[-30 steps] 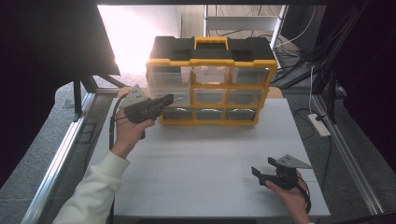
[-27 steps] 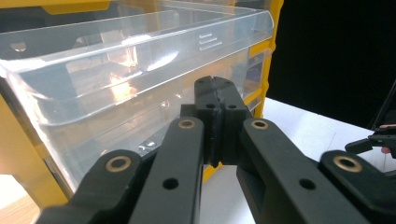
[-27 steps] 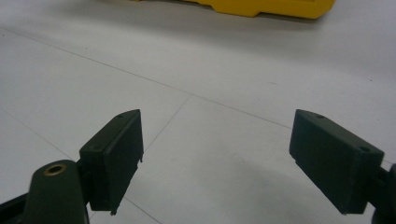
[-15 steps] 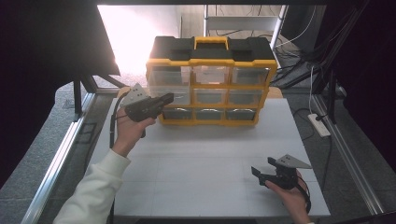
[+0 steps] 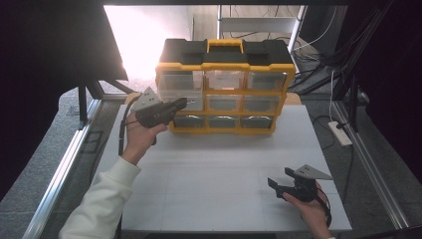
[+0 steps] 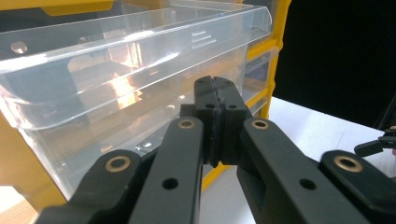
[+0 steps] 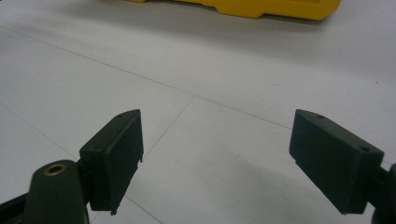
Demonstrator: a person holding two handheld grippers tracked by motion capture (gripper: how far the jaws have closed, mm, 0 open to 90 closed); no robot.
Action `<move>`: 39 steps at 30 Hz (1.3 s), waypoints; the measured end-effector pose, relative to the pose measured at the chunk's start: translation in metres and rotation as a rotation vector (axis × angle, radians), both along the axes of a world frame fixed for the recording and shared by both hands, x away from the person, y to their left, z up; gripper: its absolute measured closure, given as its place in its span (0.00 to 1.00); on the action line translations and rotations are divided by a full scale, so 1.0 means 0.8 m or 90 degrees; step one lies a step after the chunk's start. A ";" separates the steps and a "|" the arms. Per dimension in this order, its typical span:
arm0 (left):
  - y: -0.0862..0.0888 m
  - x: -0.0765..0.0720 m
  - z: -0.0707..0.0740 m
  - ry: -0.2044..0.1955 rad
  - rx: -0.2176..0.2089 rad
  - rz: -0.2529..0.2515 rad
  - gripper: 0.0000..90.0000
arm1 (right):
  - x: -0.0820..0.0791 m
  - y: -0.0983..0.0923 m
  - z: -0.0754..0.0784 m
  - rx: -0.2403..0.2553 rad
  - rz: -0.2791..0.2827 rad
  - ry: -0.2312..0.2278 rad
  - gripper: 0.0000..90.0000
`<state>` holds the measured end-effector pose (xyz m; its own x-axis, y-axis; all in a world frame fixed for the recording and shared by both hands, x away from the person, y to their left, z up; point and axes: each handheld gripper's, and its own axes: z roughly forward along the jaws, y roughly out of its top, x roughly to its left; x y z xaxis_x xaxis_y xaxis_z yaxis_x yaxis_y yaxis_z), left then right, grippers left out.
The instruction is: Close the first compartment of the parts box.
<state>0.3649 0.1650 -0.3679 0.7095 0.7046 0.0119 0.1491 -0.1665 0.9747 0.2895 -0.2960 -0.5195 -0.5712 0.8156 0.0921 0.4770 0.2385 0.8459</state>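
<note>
A yellow and black drawer organizer (image 5: 224,47) stands at the back of the white table (image 5: 214,164), with three rows of clear drawers. My left gripper (image 5: 182,102) is held up against its left column, at the middle row. In the left gripper view the jaws (image 6: 215,86) are pressed together with nothing between them, tips touching or almost touching a clear drawer front (image 6: 116,60) just under its lip. My right gripper (image 5: 280,178) hovers low over the near right of the table; its jaws (image 7: 215,154) stand wide open around bare tabletop.
A white power strip (image 5: 340,133) and cables lie off the table's right edge. Metal frame rails (image 5: 59,169) run along both sides. The organizer's yellow base (image 7: 261,9) is at the top of the right gripper view. The right gripper (image 6: 376,145) appears far off in the left gripper view.
</note>
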 end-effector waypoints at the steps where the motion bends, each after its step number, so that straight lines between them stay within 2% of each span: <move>1: 0.000 0.001 0.000 0.001 0.000 0.000 0.99 | 0.000 0.000 0.000 0.001 0.001 0.000 0.20; 39: 0.002 0.028 0.001 0.015 0.002 0.037 0.98 | -0.003 0.002 0.000 -0.006 0.005 -0.003 0.20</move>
